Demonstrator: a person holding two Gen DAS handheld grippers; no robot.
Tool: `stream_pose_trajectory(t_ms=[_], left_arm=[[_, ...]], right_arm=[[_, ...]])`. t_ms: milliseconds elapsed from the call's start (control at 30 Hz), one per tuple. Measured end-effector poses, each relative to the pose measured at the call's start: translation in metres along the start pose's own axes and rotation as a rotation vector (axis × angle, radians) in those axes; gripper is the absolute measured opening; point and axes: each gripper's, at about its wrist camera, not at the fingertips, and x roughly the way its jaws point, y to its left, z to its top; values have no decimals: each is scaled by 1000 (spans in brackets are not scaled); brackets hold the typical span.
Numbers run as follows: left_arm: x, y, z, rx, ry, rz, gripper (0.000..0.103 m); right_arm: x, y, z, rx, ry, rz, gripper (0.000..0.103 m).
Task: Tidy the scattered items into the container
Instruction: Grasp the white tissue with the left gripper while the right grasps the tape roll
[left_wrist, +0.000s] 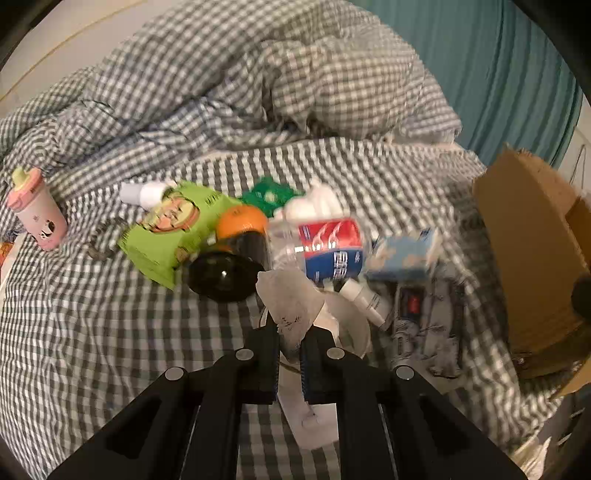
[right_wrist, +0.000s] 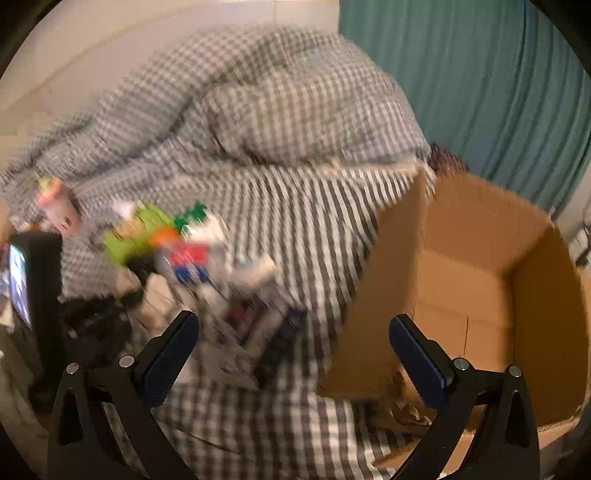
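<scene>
A soft gingham bedcover (left_wrist: 110, 332), grey and white, lies rumpled over the bed, with a heaped duvet (left_wrist: 280, 85) of the same check behind. On it sits a loose cluster of items: a crinkly lime-green snack bag (left_wrist: 170, 229), a round orange (left_wrist: 242, 221) touching a glossy black rounded object (left_wrist: 221, 277), a clear plastic bottle (left_wrist: 328, 243) with a red, white and blue label, a small pale-blue carton (left_wrist: 406, 254), and a slim white tube (left_wrist: 365, 301) just below the bottle. A pink plastic cup (left_wrist: 37, 214) with a pale lid stands apart at the left edge.

The left hand-held gripper (left_wrist: 290, 332) is clenched on a thin, limp white mask (left_wrist: 288, 306), its fabric pinched between the nearly closed fingers (left_wrist: 266, 354), the upper part sticking out above the tips and a strap trailing below.

The right hand-held gripper (right_wrist: 293, 328) is spread wide and holds nothing; its blue-padded fingers (right_wrist: 170, 354) hang above the bedcover. The right view is blurred. Its right finger overlaps the near edge of the cardboard box (right_wrist: 461, 280), a stiff brown open-topped container with bare inner walls, resting on the bed to the right of the cluster.
</scene>
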Motion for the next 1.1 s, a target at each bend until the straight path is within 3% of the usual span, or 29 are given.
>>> stream_pose_trajectory(t_ms=[100,333,533,567,600,667,933,1100], left_arm=[[-16,3,6,1,-40,9,8],[-40,9,8,22,-105,39,8],[-31,17,4,31,-78,52,8],[-30,18,3,33,-71,52,8],[-27,19,2,34,-64,55,8],[-24,20,0,33,-55,54,8],[-26,23,-2,25,-51,67,8],[-43,22,-2,25,-82,67,8]], right_arm=[[0,15,15,-48,-14,54,102],[104,23,27,76,207,151,102],[165,17,20,135,320,114,100],[171,15,18,148,332,107,89],[175,14,16,151,344,116,64],[179,12,15,154,361,149,32],[133,28,27,72,259,138,20],[86,31,30,45,191,148,19]])
